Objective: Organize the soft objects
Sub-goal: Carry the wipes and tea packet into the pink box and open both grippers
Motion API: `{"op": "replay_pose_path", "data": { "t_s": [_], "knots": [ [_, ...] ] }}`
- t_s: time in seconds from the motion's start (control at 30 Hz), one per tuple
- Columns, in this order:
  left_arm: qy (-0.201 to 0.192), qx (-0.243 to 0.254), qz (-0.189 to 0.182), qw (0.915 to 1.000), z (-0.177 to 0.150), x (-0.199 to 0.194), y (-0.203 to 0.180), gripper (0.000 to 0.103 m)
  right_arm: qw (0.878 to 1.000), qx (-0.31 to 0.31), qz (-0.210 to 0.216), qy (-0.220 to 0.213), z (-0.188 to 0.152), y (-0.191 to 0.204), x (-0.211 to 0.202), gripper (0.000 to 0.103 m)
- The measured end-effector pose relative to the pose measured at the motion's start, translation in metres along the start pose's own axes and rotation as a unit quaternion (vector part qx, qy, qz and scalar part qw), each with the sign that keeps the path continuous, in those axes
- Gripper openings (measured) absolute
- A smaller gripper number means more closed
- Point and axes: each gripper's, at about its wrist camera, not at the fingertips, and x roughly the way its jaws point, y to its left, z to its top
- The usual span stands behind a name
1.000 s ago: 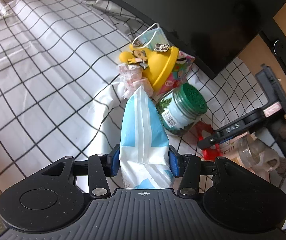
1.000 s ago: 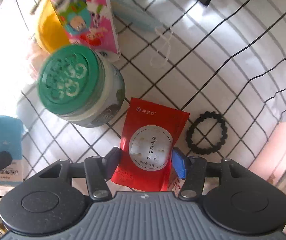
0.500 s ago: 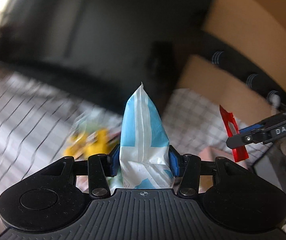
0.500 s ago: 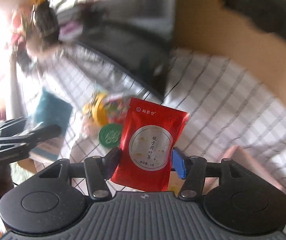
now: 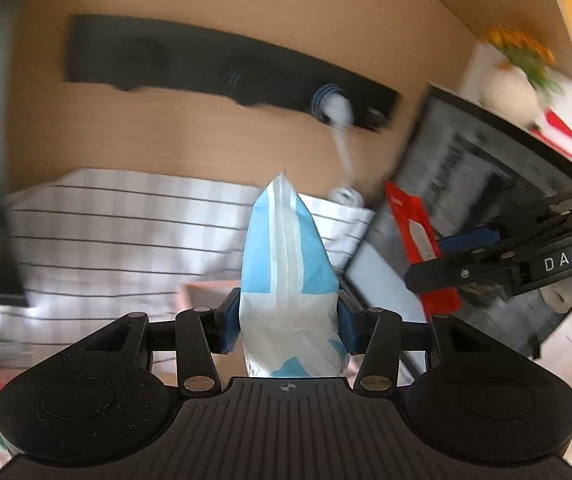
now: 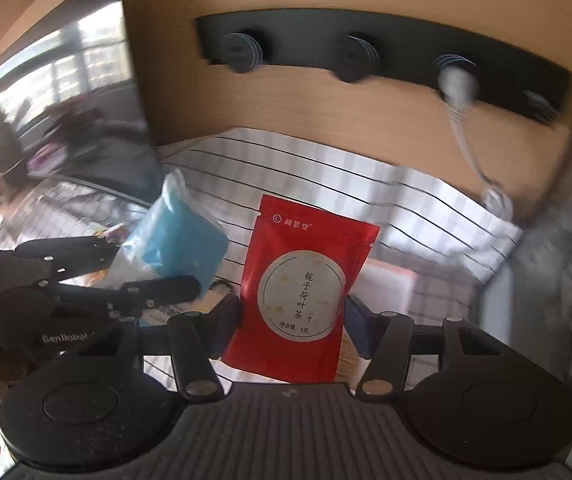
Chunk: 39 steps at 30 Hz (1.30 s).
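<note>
A blue and white soft tissue pack (image 5: pixel 286 268) stands upright between the blue pads of my left gripper (image 5: pixel 288 320), which is shut on it. My right gripper (image 6: pixel 292 320) is shut on a flat red tea sachet (image 6: pixel 302 288) with a pale round label. Both are held in the air over the checked cloth (image 6: pixel 286 164). In the left wrist view the right gripper (image 5: pixel 446 258) hangs at the right with the red sachet (image 5: pixel 410 224). In the right wrist view the left gripper (image 6: pixel 126 268) is at the left with the blue pack (image 6: pixel 178 240).
A pink-rimmed box (image 6: pixel 386 284) (image 5: pixel 190 290) lies on the cloth just below and ahead of both grippers. A black hook rail (image 6: pixel 366 48) with a hanging white cable (image 6: pixel 462 128) is fixed to the wooden back wall. A dark screen (image 6: pixel 66 100) stands at the left, another dark panel (image 5: pixel 466 168) at the right.
Both grippers have risen off the cluttered cloth with the pack and the sachet and swung towards the wooden wall. The jar, yellow toy and bead bracelet have dropped out of view.
</note>
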Motion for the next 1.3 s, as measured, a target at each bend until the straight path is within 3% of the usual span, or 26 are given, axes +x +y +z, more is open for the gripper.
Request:
{"op": "replay_pose_path", "data": {
  "t_s": [0.2, 0.57, 0.67, 0.73, 0.87, 0.97, 1.0, 1.07, 1.23, 1.3],
  "knots": [
    [0.064, -0.010, -0.036, 0.9973, -0.009, 0.056, -0.012, 0.052, 0.999, 0.044, -0.006, 0.009, -0.026, -0.032, 0.014, 0.057],
    [0.127, -0.084, -0.014, 0.9882, -0.014, 0.135, 0.035, 0.053, 0.996, 0.075, 0.024, 0.031, -0.042, -0.058, 0.079, 0.057],
    [0.134, -0.104, -0.002, 0.9855, -0.008, 0.143, 0.050, 0.053, 0.995, 0.090, 0.039, 0.036, -0.040, -0.064, 0.104, 0.058],
    [0.137, -0.106, 0.008, 0.9848, -0.005, 0.147, 0.059, 0.053, 0.993, 0.095, 0.057, 0.027, -0.039, -0.068, 0.117, 0.064],
    [0.140, -0.081, 0.010, 0.9868, -0.002, 0.146, 0.064, 0.053, 0.991, 0.115, 0.069, 0.020, -0.037, -0.073, 0.132, 0.066],
    [0.151, -0.062, 0.038, 0.9859, -0.003, 0.147, 0.064, 0.054, 0.986, 0.138, 0.090, 0.014, -0.038, -0.080, 0.138, 0.067],
    [0.150, -0.057, 0.046, 0.9859, -0.004, 0.147, 0.065, 0.054, 0.986, 0.144, 0.089, 0.011, -0.039, -0.082, 0.139, 0.068],
    [0.141, -0.075, 0.026, 0.9868, -0.007, 0.147, 0.071, 0.054, 0.985, 0.149, 0.081, 0.008, -0.039, -0.085, 0.139, 0.068],
    [0.112, -0.040, 0.036, 0.9923, -0.005, 0.149, 0.060, 0.052, 0.987, 0.153, 0.056, -0.003, -0.039, -0.089, 0.133, 0.068],
    [0.095, -0.058, 0.011, 0.9937, -0.002, 0.150, 0.060, 0.053, 0.987, 0.154, 0.048, -0.006, -0.040, -0.090, 0.129, 0.068]
  ]
}}
